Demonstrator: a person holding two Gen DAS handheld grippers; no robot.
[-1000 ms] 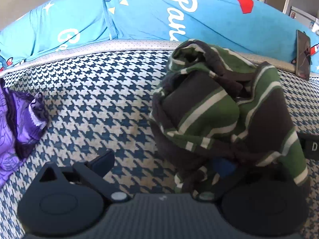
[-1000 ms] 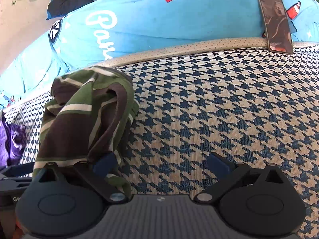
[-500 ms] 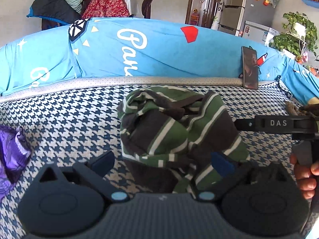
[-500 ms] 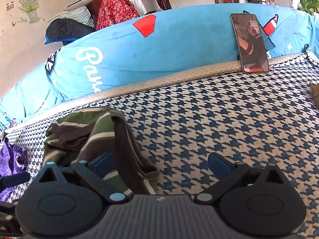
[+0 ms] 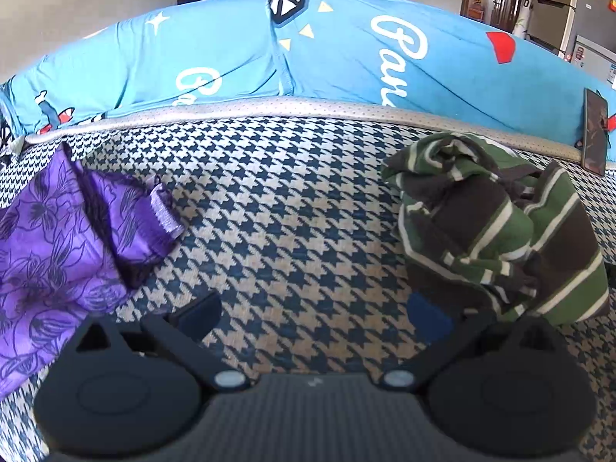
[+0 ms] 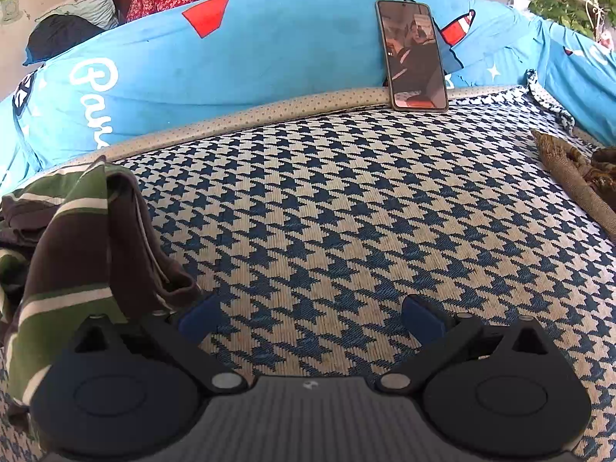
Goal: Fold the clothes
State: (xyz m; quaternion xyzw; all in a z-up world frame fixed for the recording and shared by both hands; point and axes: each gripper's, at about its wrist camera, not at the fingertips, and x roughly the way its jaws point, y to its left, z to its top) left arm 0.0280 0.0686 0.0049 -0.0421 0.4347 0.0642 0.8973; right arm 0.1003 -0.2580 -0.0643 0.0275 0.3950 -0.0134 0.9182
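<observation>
A crumpled green, brown and white striped shirt (image 5: 496,231) lies in a heap on the houndstooth sofa seat (image 5: 292,223), at the right of the left wrist view. It also shows at the left of the right wrist view (image 6: 77,238). My left gripper (image 5: 313,313) is open and empty over bare seat, its right finger close beside the shirt. My right gripper (image 6: 310,317) is open and empty, its left finger next to the shirt's edge. A purple floral garment (image 5: 65,246) lies at the left.
A blue printed cushion cover (image 5: 308,50) runs along the sofa back. A phone (image 6: 412,56) leans upright against it. A brown patterned cloth (image 6: 573,177) lies at the right edge of the seat.
My left gripper has swung left, so the shirt has shifted from centre to the right and the purple garment fills the left. My right gripper view has turned slightly right.
</observation>
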